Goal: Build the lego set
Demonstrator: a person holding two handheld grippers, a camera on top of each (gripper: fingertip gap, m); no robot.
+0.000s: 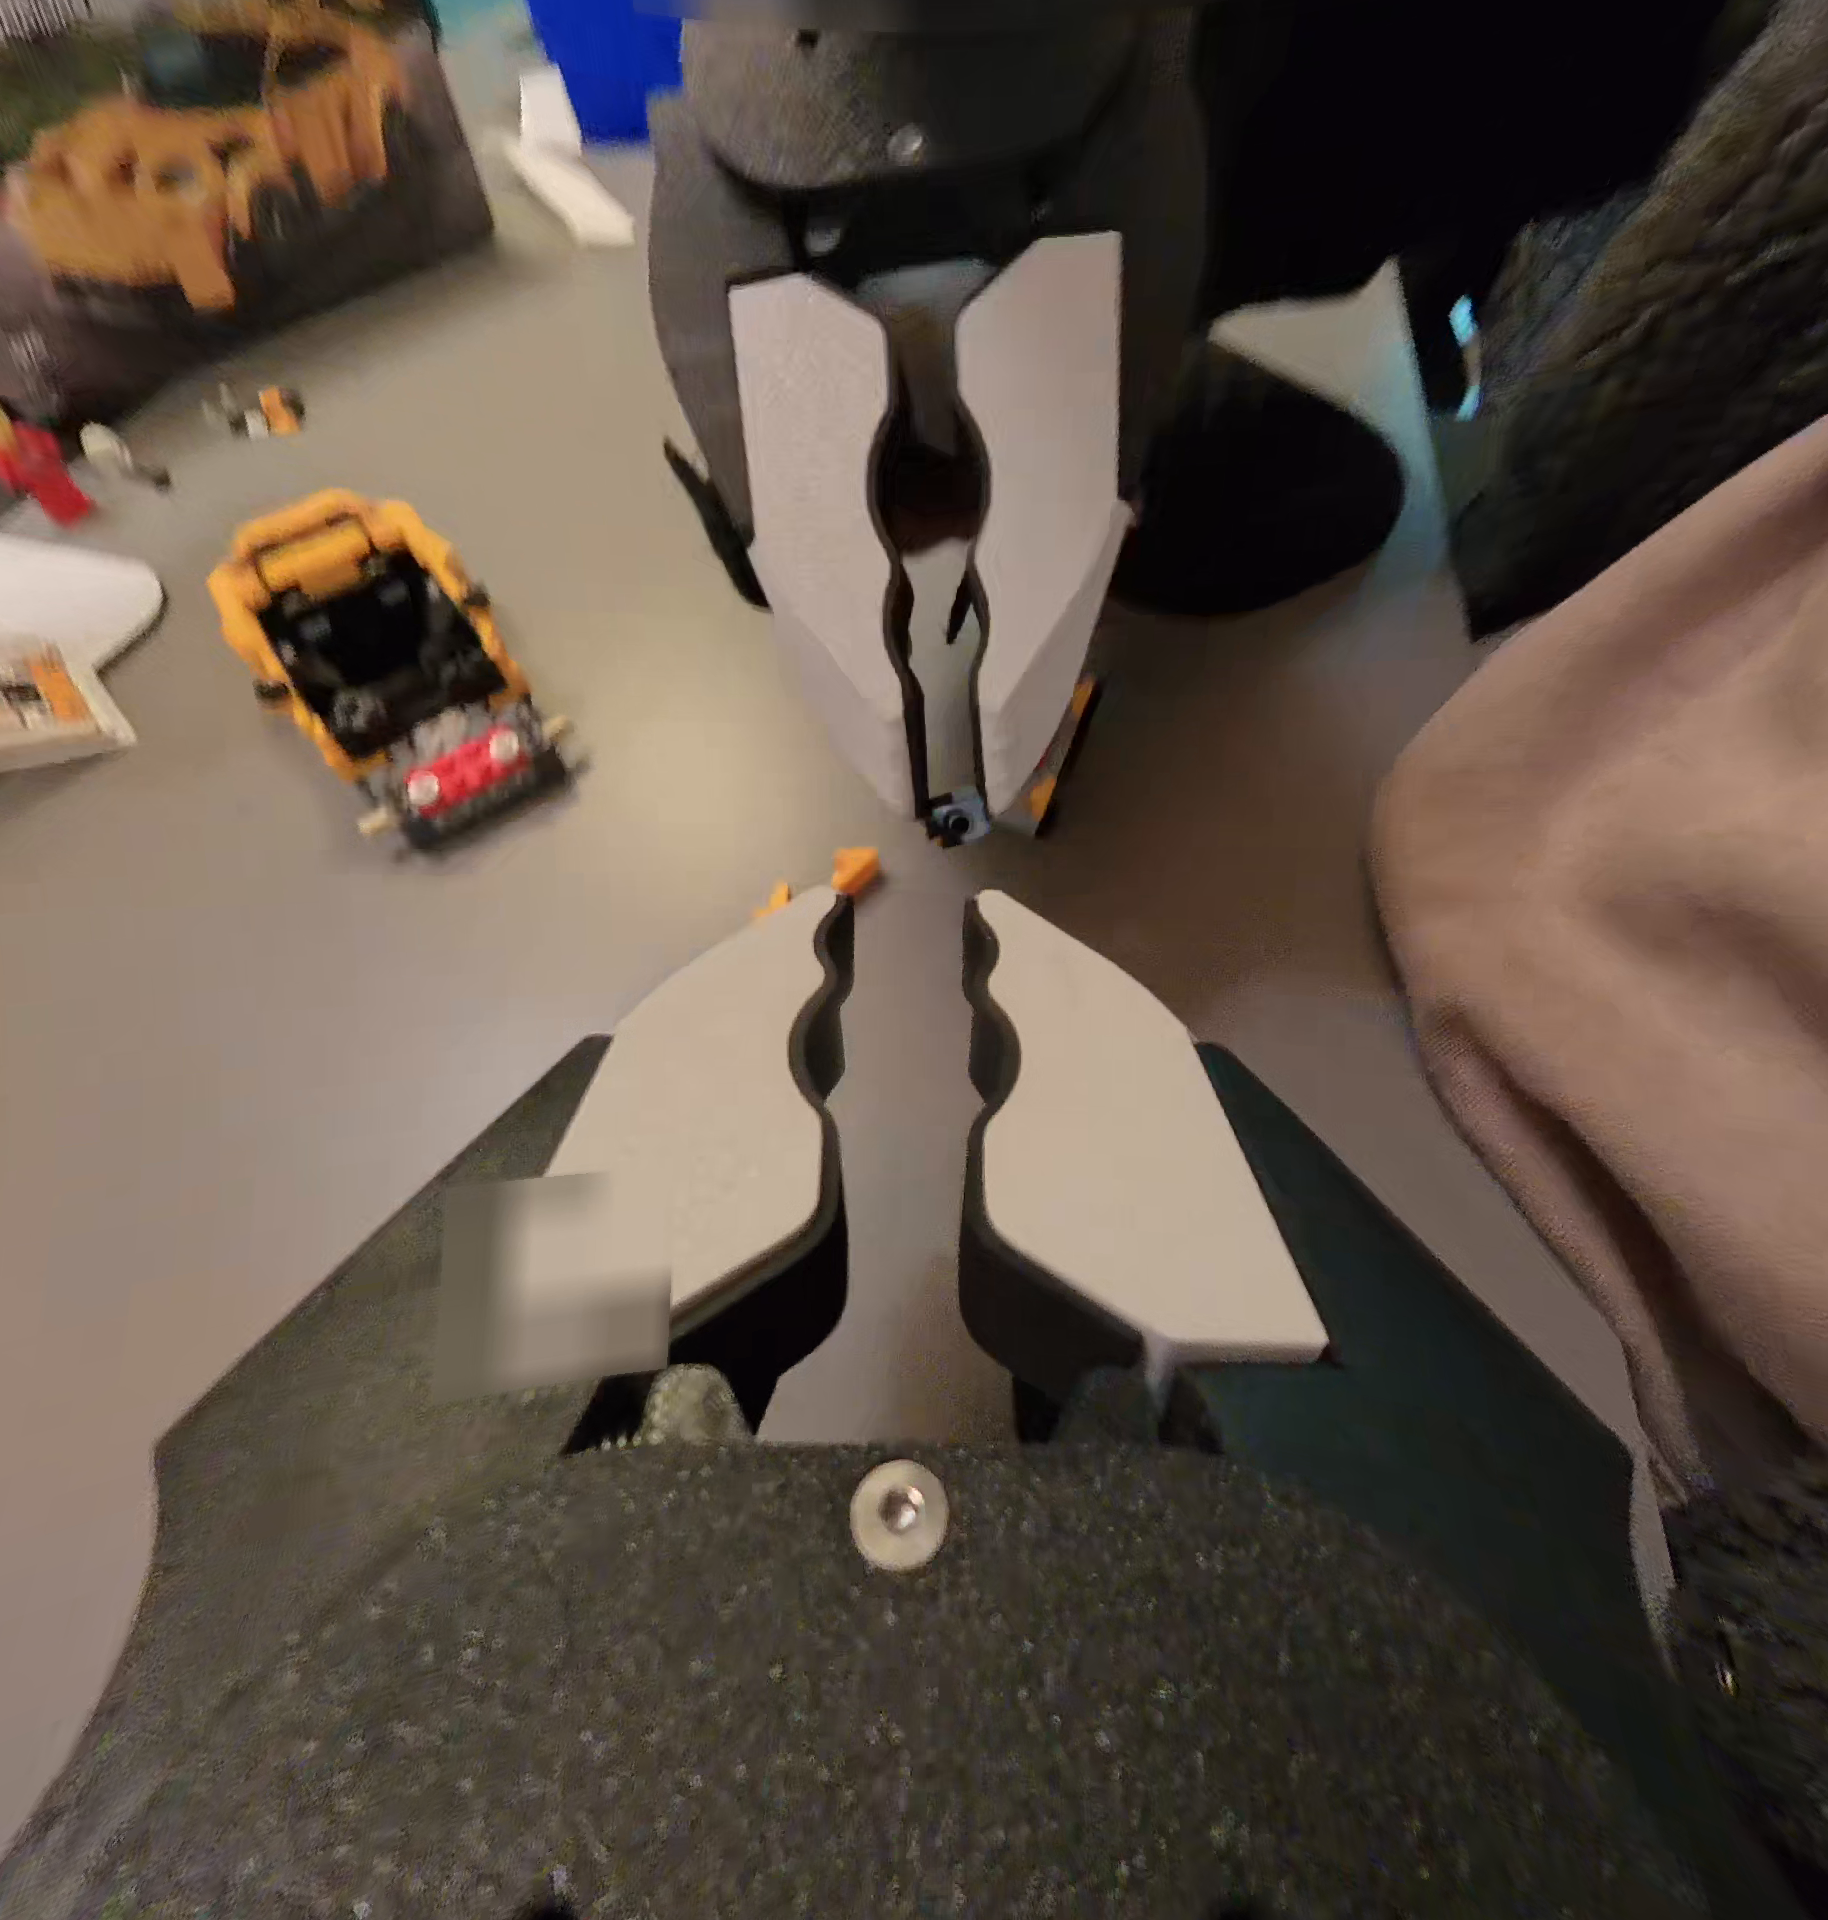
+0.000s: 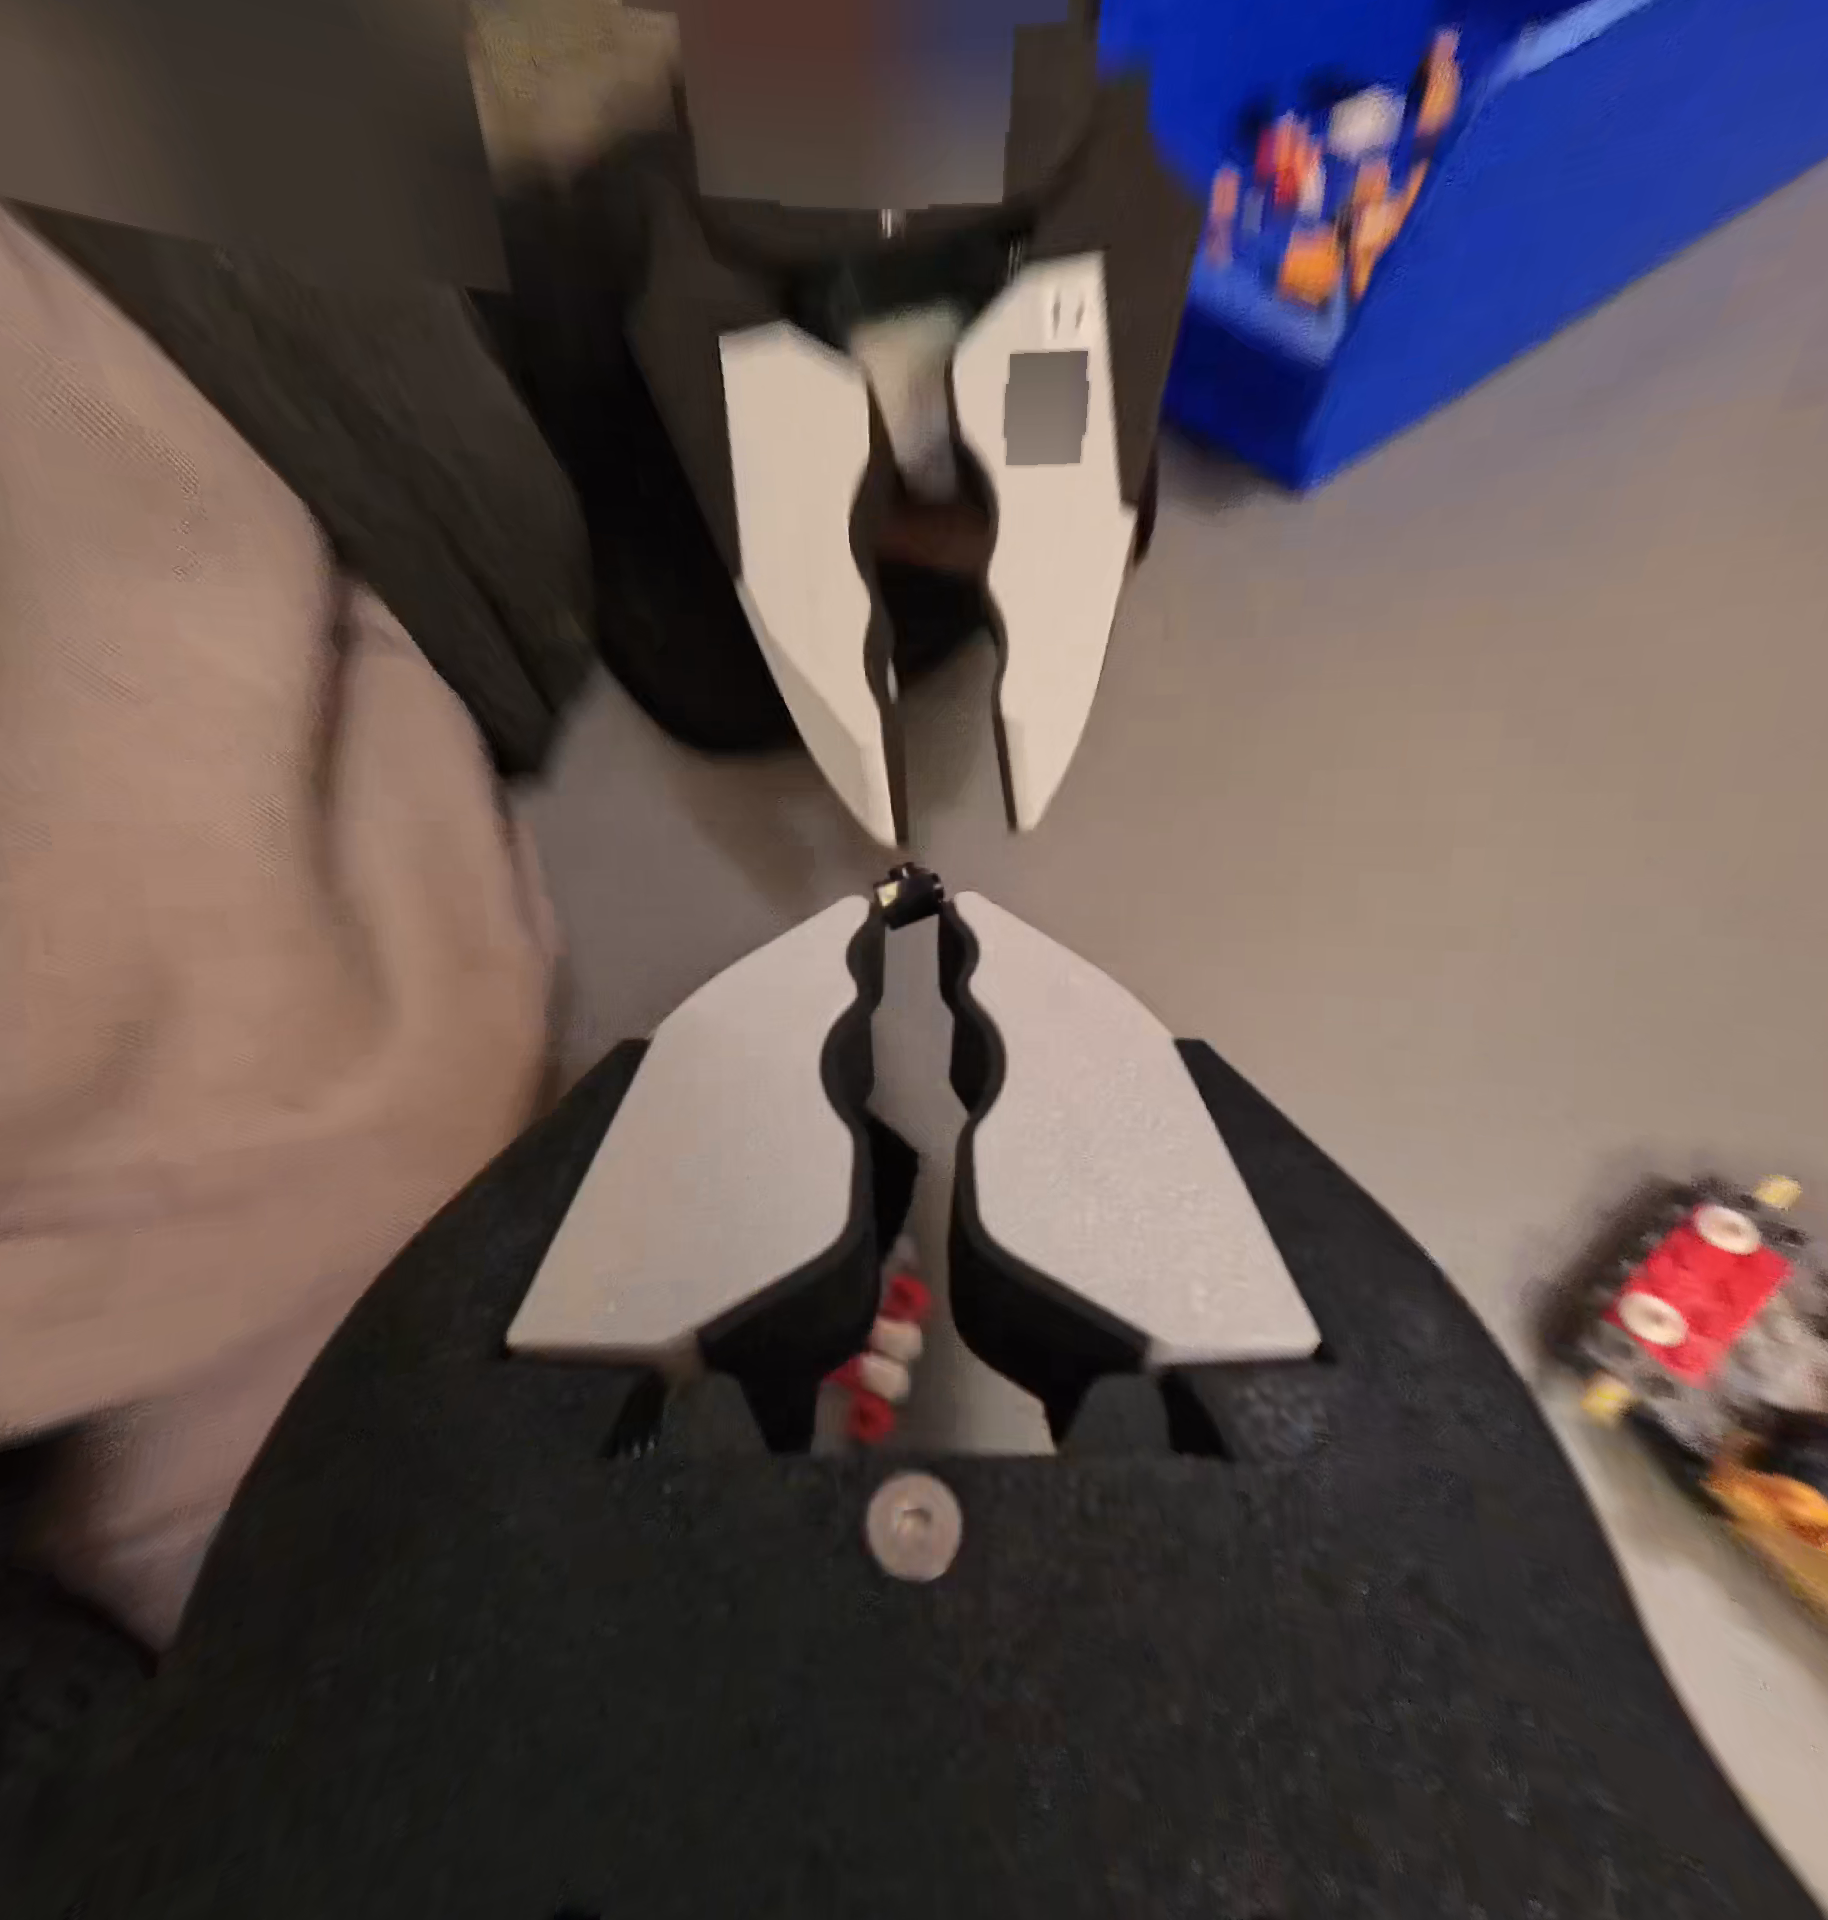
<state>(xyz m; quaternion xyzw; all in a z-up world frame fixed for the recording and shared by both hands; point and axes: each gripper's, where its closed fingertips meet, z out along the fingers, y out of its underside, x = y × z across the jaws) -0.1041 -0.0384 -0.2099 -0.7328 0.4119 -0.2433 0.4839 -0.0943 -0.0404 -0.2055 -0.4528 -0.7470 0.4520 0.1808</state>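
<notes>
A: What do the left tongs (image 1: 908,909) show in their own view?
B: Their grey, wavy-edged fingers stand spread at the middle of the frame, with bare grey surface (image 1: 266,1039) between them and nothing gripped. Two tiny orange plastic pieces (image 1: 854,868) lie on the surface just beyond the left fingertip.

A: And the right tongs (image 1: 951,805)?
B: They point back toward the camera from the upper middle, nearly closed, pinching a small black square lego piece with a round hole (image 1: 954,821) at the very tips. The two pairs of tips sit near each other but apart.

A: Does the right wrist view agree?
B: Yes. There the right tongs (image 2: 912,906) rise from the bottom, the small black piece (image 2: 905,900) nipped between the tips. The left tongs (image 2: 957,826) hang down from the top, parted and empty, just above it.

A: Where is the model?
B: The partly built orange and black lego car with a red front block (image 1: 385,665) sits on the surface at the middle left of the left wrist view, well apart from both tongs. In the right wrist view it appears blurred at the lower right (image 2: 1720,1351).

A: Anything else?
B: The set's box with an orange car picture (image 1: 214,156) stands at upper left, a blue bin holding loose bricks (image 2: 1461,260) at upper right of the right wrist view, and a pinkish-beige sleeve (image 1: 1668,987) fills the right edge.
</notes>
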